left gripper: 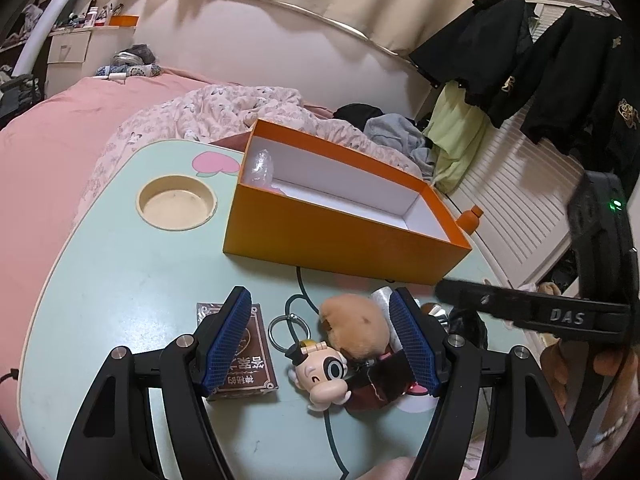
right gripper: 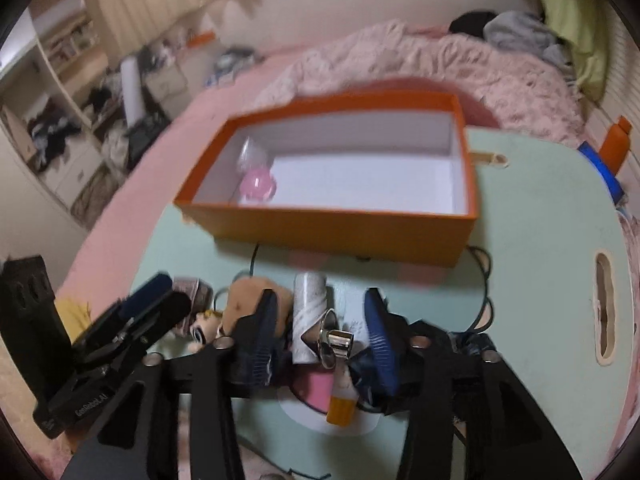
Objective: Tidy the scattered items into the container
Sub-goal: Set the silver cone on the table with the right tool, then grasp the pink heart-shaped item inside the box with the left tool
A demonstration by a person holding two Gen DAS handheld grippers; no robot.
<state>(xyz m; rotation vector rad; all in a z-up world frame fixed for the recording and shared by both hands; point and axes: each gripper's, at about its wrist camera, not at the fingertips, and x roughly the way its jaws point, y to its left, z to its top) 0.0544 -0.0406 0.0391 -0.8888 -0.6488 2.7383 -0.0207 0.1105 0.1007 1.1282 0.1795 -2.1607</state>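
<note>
An orange box (left gripper: 340, 248) (right gripper: 320, 236) stands open on the mint-green table (left gripper: 120, 280), with a pink item in clear wrap (right gripper: 258, 184) in its left end. My left gripper (left gripper: 320, 300) is open low over a metal ring (left gripper: 286, 330), a big-eyed figurine (left gripper: 320, 376) and a brown plush (left gripper: 356, 324). Its left finger overlaps a brown card box (left gripper: 248, 364). My right gripper (right gripper: 320, 298) is open over a white tube (right gripper: 308, 316) and a silver clip (right gripper: 336, 342); its pads are clear of both. An orange-capped tube (right gripper: 340, 408) lies below.
A round cup recess (left gripper: 176, 204) sits at the table's left, a slot handle (right gripper: 604, 312) at its right. The table rests on a pink bed with a rumpled blanket (left gripper: 240, 108). An orange bottle (left gripper: 472, 218) stands past the box. Dark clothes (left gripper: 520, 60) hang at right.
</note>
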